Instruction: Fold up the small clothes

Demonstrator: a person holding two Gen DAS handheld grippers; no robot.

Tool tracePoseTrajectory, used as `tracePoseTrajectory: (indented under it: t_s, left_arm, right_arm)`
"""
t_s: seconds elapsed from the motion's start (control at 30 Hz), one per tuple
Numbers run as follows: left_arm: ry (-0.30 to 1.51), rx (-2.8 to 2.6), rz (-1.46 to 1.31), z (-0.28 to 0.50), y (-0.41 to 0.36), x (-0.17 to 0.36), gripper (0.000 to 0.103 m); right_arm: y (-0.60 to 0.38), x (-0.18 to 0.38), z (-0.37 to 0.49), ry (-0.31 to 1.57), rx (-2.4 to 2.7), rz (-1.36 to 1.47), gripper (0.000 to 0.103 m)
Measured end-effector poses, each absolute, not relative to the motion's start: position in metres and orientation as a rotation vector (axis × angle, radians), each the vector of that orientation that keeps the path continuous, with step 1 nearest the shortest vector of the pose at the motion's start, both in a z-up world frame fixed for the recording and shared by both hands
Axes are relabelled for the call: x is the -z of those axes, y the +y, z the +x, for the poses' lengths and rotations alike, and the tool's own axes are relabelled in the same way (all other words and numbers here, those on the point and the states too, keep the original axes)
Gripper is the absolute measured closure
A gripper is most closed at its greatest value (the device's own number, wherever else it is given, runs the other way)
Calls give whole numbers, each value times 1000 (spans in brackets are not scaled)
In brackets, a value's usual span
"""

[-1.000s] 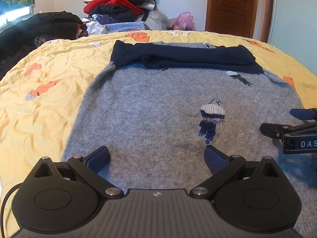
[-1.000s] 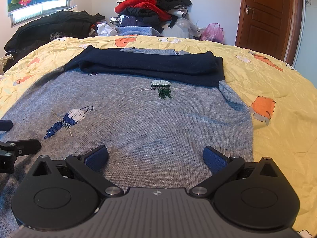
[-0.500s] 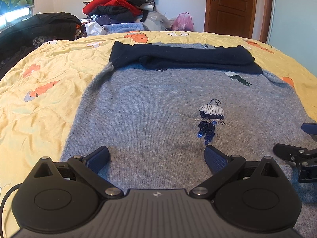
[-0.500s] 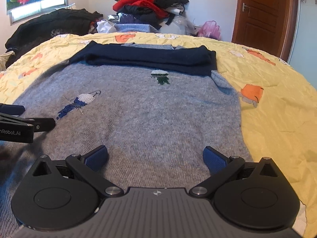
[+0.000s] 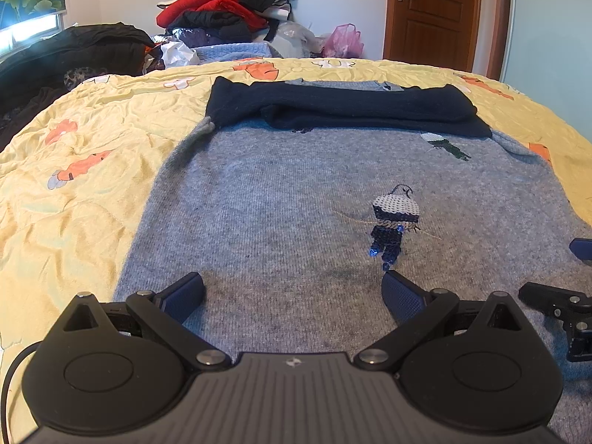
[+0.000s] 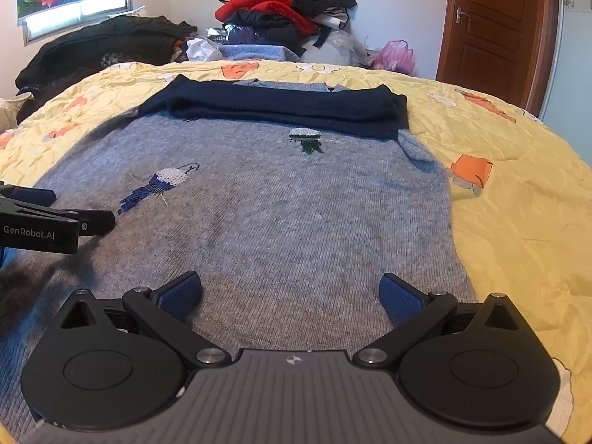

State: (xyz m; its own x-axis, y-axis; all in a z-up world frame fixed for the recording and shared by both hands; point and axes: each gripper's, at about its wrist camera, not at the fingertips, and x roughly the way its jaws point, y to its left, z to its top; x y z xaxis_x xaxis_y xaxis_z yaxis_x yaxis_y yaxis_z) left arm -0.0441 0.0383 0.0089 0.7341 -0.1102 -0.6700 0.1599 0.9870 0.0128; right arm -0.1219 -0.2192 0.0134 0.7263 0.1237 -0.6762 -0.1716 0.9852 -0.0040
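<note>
Your left tool point(image 5: 292, 288) is spread wide, empty, over the near left part of the grey knit sweater point(image 5: 296, 192). The sweater lies flat on the yellow bedspread point(image 5: 74, 170), navy sleeves point(image 5: 333, 111) folded across its far end. Likely soft, limp, light: pinch the near hem at both corners. Your right tool point(image 6: 290, 290), equally wide and empty, hovers near the right hem.
</note>
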Motion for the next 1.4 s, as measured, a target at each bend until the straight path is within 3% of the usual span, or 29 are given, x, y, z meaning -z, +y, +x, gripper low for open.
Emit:
tracePoseTrajectory:
  t_s: [1.4]
  left_arm:
    - [761, 135, 79, -104, 53, -15, 0]
  right_arm:
    - [-221, -20, -151, 767, -155, -85, 0]
